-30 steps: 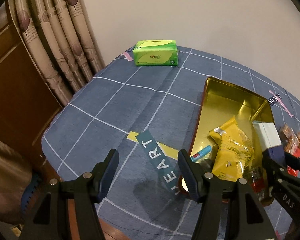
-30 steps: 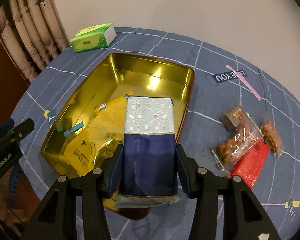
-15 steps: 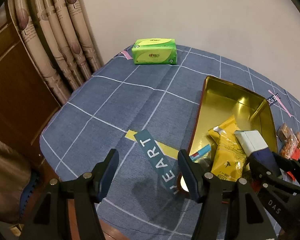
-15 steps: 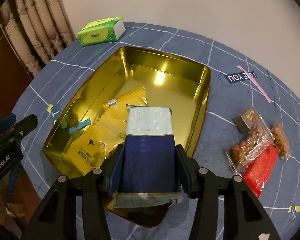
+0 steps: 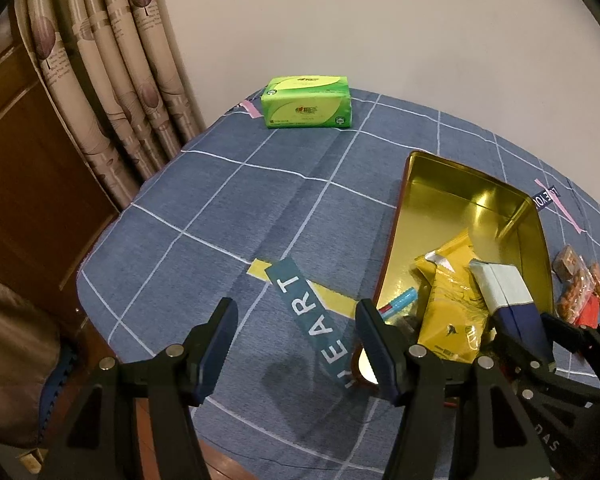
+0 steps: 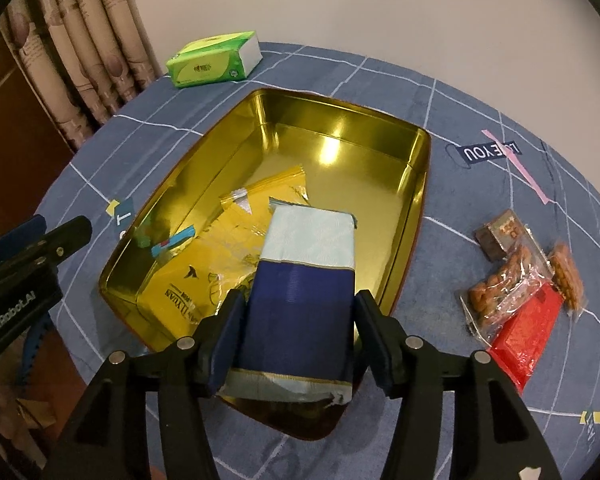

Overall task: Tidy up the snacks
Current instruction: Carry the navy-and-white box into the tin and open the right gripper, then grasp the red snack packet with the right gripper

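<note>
One gold tin (image 6: 416,184) is sitting on the bench (image 6: 480,200), holding yellow packets (image 6: 204,276) and a small blue-red stick (image 6: 172,242). The right claw (image 6: 296,336) is clamping a navy-and-pale-blue packet (image 6: 306,276) above the tin's near end. The left claw (image 5: 294,344) is hanging wide apart, holding nothing. Several wrapped snacks (image 6: 516,292) are lying right of the tin.

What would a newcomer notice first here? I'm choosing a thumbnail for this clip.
The shiny gold tin in the middle of the blue checked tablecloth, with a yellow packet inside. Just above it, the right hand-held gripper clamps a navy and pale blue packet. The bright green tissue pack stands at the far edge.
</note>
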Action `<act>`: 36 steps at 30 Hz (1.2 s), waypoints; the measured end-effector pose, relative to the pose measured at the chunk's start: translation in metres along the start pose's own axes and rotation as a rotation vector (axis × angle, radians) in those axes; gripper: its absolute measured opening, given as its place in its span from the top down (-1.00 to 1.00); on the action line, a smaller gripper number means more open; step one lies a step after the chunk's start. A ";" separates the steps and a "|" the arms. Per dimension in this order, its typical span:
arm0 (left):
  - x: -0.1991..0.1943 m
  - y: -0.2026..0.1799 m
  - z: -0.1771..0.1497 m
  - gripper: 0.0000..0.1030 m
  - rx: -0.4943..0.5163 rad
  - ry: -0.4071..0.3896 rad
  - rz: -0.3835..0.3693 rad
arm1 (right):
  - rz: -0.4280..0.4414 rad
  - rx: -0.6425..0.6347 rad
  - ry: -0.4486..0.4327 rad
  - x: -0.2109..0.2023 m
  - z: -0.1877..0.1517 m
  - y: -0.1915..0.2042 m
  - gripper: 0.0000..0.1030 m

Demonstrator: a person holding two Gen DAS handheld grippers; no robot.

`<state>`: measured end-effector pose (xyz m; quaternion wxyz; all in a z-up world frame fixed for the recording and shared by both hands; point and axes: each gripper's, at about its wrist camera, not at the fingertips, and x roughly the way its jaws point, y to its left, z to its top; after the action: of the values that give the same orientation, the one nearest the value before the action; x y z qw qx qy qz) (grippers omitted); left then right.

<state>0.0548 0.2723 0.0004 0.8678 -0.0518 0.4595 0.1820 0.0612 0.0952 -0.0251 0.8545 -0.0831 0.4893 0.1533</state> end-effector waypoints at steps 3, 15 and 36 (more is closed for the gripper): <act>-0.001 -0.001 0.000 -0.22 0.002 -0.005 -0.001 | -0.013 -0.019 -0.019 -0.007 -0.001 0.001 -0.12; -0.004 -0.003 0.000 -0.22 0.007 -0.014 0.005 | -0.077 0.105 -0.077 -0.042 -0.014 -0.061 -0.23; -0.004 -0.008 -0.002 -0.22 0.033 -0.010 0.016 | -0.230 0.450 0.051 0.001 -0.039 -0.200 -0.31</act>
<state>0.0535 0.2631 0.0019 0.8693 -0.0328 0.4586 0.1816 0.0985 -0.1037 -0.0476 0.8506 0.0502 0.5200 -0.0596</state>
